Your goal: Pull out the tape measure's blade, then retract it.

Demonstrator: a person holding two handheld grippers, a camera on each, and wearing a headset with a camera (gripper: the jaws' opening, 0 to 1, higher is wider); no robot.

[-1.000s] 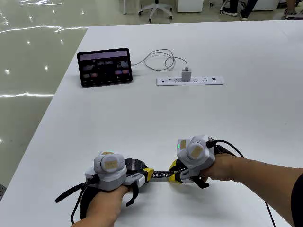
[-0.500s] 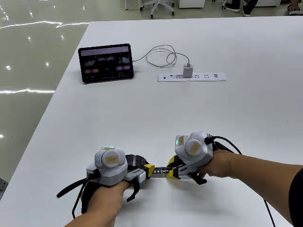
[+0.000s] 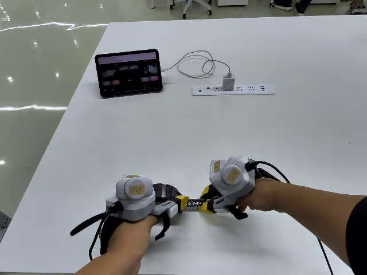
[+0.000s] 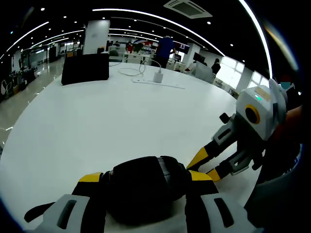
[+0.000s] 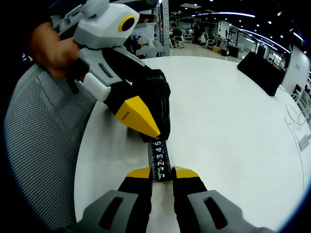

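A black tape measure case (image 4: 143, 191) sits between the yellow-tipped jaws of my left gripper (image 4: 146, 177), which is shut on it; in the head view the case (image 3: 166, 192) rests on the white table. A short stretch of numbered blade (image 5: 158, 158) runs out of the case (image 5: 158, 104) to my right gripper (image 5: 162, 173), which is shut on the blade's end. In the head view the blade (image 3: 193, 202) bridges the small gap between the left gripper (image 3: 178, 203) and the right gripper (image 3: 203, 206). The right gripper (image 4: 206, 165) shows at the right of the left gripper view.
A dark tablet (image 3: 128, 72) stands at the far left of the white table (image 3: 275, 132). A white power strip (image 3: 234, 89) with a charger and looped cable (image 3: 198, 63) lies behind. The table's left edge drops to a glossy floor (image 3: 34, 86).
The two grippers have drawn closer together and the visible blade between them has grown shorter. The head camera has tilted a little.
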